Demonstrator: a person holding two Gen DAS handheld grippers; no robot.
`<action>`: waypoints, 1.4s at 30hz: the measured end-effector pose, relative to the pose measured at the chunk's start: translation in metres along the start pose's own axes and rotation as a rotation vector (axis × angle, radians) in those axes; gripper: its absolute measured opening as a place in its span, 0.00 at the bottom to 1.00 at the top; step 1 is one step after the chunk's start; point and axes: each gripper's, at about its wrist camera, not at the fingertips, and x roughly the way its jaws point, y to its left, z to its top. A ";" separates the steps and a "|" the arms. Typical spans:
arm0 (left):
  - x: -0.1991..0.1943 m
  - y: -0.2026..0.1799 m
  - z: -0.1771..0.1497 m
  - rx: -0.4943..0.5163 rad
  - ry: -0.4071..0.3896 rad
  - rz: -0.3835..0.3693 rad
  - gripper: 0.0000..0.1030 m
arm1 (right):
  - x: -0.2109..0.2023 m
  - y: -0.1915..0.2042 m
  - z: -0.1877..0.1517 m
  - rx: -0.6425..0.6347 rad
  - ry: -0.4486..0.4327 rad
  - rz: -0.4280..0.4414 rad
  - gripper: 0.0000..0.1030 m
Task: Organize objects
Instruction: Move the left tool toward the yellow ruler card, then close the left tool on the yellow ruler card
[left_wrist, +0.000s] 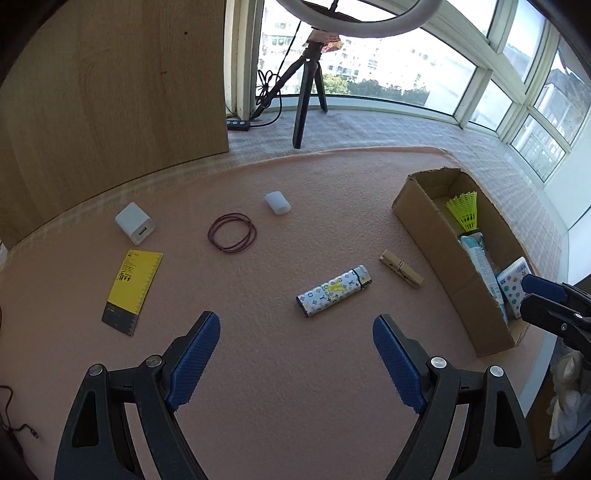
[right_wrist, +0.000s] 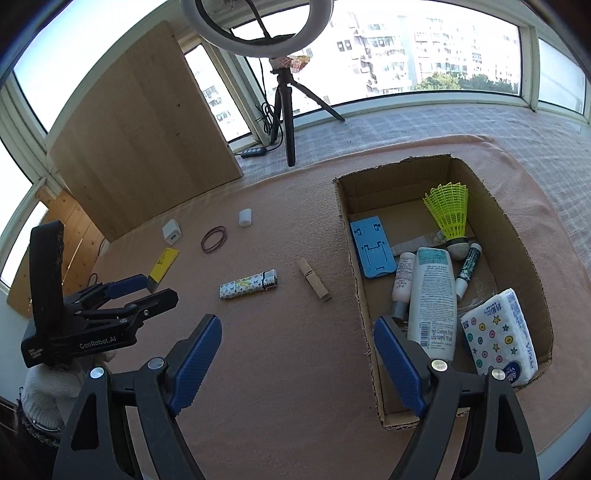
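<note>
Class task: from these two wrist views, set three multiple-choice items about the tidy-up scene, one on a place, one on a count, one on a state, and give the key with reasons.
1. Where is the yellow shuttlecock?
A. inside the cardboard box
B. on the pink mat
C. on the window sill

2. How many loose items lie on the mat outside the box?
A. three
B. six
C. nine

3. What is the left gripper doing?
A. clamping the lighter
B. open, holding nothing
C. shut, empty

Key: A, it stands at the box's far end; B, charger, ruler, bands, white cap, lighter, clothespin; B, its blue pads stand apart over bare mat.
</note>
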 end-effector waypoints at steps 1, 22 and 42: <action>0.002 0.014 -0.002 -0.011 0.010 0.000 0.85 | 0.002 0.005 -0.002 -0.008 0.005 0.001 0.79; 0.055 0.158 0.017 -0.108 0.127 0.110 0.84 | 0.004 0.044 -0.037 -0.049 0.027 -0.115 0.79; 0.097 0.153 0.024 -0.037 0.205 0.131 0.82 | -0.003 0.024 -0.053 0.049 0.055 -0.133 0.79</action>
